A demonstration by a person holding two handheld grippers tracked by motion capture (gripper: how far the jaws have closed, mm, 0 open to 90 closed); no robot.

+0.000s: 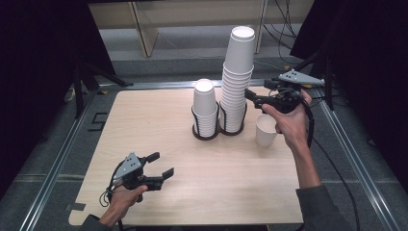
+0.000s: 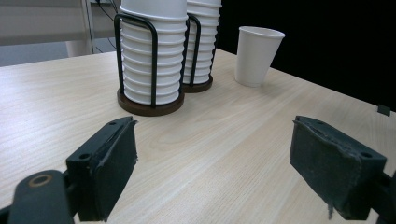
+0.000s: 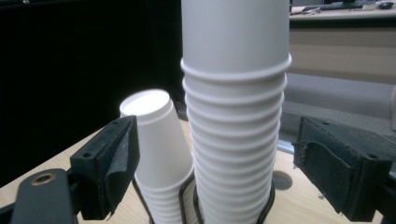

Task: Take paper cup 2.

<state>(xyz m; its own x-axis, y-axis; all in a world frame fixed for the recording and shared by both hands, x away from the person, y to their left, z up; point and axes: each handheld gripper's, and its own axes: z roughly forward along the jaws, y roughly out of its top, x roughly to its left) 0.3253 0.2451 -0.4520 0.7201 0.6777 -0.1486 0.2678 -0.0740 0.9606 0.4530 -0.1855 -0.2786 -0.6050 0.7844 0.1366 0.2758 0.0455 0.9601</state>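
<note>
right gripper [image 1: 251,95] jaws spread beside tall cup stack [image 1: 236,77], table [image 1: 159,139] edge behind.

Two stacks of upturned white paper cups stand side by side in black wire holders: a tall stack [image 1: 236,77] and a short stack [image 1: 205,108]. A single white cup [image 1: 265,130] stands just right of them, seemingly mouth-up.

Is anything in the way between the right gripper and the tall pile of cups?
Nothing visible is. The right gripper is open, facing the tall stack of cups, with only air between them. The single cup stands lower, beside the hand.
</note>
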